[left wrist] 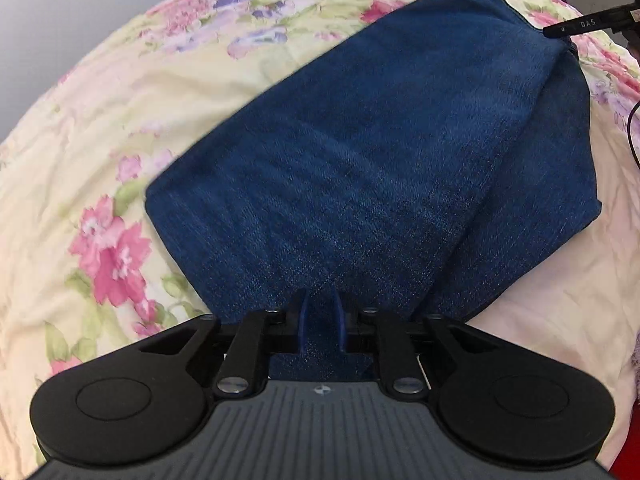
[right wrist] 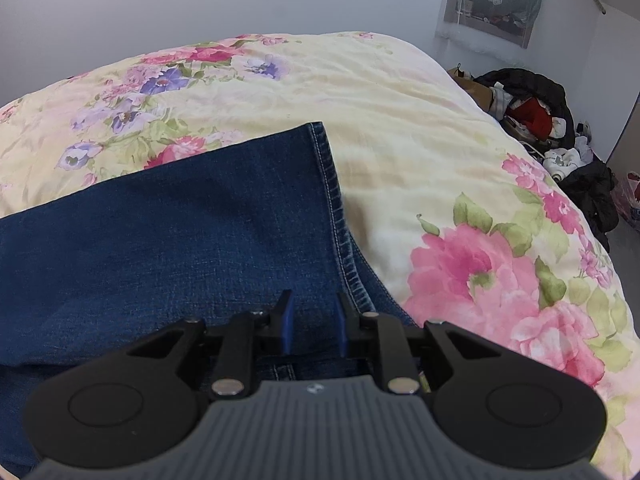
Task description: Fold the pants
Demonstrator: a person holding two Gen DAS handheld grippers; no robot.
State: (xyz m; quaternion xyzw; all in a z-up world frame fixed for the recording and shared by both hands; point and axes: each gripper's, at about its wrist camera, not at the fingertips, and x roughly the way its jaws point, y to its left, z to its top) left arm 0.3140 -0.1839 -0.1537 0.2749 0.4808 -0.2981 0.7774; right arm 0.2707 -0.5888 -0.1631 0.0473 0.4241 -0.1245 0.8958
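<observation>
Pants (left wrist: 380, 152) lie part-folded on the floral bedspread (left wrist: 100, 128). My left gripper (left wrist: 320, 320) has its fingers narrowed with denim between them, probably pinching a fold, though the blur leaves me unsure. My right gripper (right wrist: 312, 320) sits over the hem end, fingers slightly apart and gripping nothing. I should lift both ends evenly so the edges align. Only "DAS" on the other tool (left wrist: 588, 24) is readable.
</observation>
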